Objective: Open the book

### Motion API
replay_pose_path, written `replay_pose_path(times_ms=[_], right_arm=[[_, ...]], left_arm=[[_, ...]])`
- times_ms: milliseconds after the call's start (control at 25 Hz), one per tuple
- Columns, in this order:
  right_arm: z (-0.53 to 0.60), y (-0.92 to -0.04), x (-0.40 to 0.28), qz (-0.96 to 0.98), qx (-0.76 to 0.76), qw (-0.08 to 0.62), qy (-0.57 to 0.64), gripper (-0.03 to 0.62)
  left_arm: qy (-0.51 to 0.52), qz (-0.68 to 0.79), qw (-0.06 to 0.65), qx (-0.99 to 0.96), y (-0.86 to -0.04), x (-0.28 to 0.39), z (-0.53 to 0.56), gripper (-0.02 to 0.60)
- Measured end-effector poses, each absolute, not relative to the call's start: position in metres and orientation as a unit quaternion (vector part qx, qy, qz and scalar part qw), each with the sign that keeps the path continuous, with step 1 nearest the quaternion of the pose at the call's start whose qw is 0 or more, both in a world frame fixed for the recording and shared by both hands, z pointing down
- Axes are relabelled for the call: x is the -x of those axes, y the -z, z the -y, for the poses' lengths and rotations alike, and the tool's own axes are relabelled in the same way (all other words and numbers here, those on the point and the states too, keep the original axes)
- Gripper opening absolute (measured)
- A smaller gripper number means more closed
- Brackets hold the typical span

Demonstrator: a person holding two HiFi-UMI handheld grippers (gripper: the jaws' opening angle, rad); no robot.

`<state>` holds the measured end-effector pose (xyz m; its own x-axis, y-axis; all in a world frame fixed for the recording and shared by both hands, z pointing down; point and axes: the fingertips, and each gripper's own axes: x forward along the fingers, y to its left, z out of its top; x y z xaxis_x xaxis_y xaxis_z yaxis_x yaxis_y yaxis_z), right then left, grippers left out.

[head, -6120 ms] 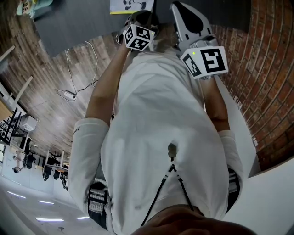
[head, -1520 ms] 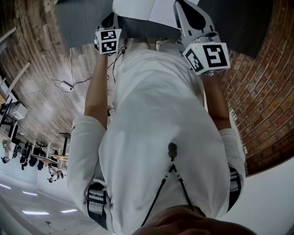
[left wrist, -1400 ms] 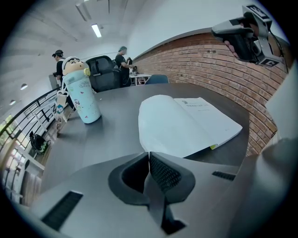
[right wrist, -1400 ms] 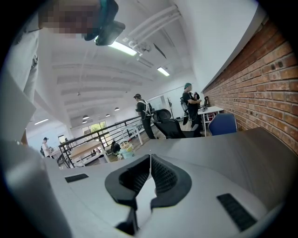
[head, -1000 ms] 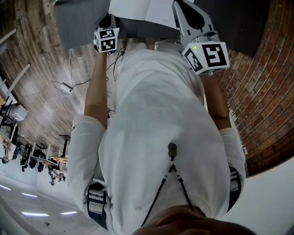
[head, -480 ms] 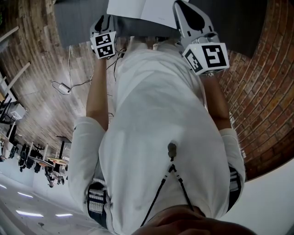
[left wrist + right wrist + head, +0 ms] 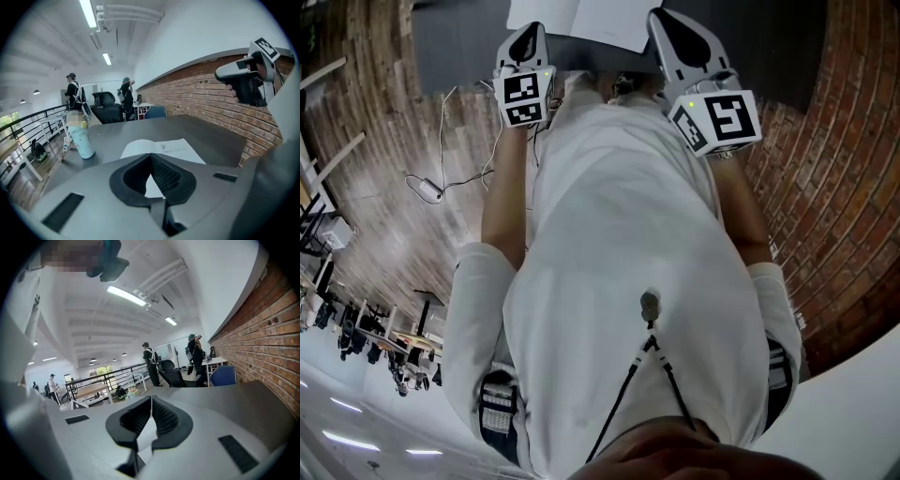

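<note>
1. Head view: the book lies open on the dark worktop, just ahead of the left gripper and the right gripper.
2. Left gripper view: jaws clenched together, empty. The open book lies beyond them, with a bottle to its left.
3. Right gripper view: jaws pressed together, grasping nothing.

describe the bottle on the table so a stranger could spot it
Start at the dark grey table beside the brick wall. An open book lies flat on it; left of it in the left gripper view, apart from it, stands the pale blue bottle. It is the only upright thing on the table.
</note>
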<state>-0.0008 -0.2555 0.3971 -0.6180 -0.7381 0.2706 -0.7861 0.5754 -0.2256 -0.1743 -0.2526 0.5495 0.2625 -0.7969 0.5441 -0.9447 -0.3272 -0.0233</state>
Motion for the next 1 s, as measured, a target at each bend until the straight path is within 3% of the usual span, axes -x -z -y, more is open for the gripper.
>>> replay_pose_path(times_ms=[440, 720, 1000], right_arm=[[0.203, -0.367, -0.055, 0.882, -0.447, 0.050, -0.139, 0.038], [0.171, -0.357, -0.087, 0.879, -0.459, 0.040, -0.124, 0.038], [0.145, -0.340, -0.106, 0.876, -0.467, 0.018, -0.123, 0.038]], left_arm=[[-0.152, 0.508, 0.125, -0.839, -0.452, 0.073, 0.208, 0.021], [-0.106, 0.461, 0.067, -0.879, -0.385, 0.009, 0.180, 0.021], [-0.016, 0.436, 0.061, -0.898, -0.320, -0.024, 0.146, 0.021]])
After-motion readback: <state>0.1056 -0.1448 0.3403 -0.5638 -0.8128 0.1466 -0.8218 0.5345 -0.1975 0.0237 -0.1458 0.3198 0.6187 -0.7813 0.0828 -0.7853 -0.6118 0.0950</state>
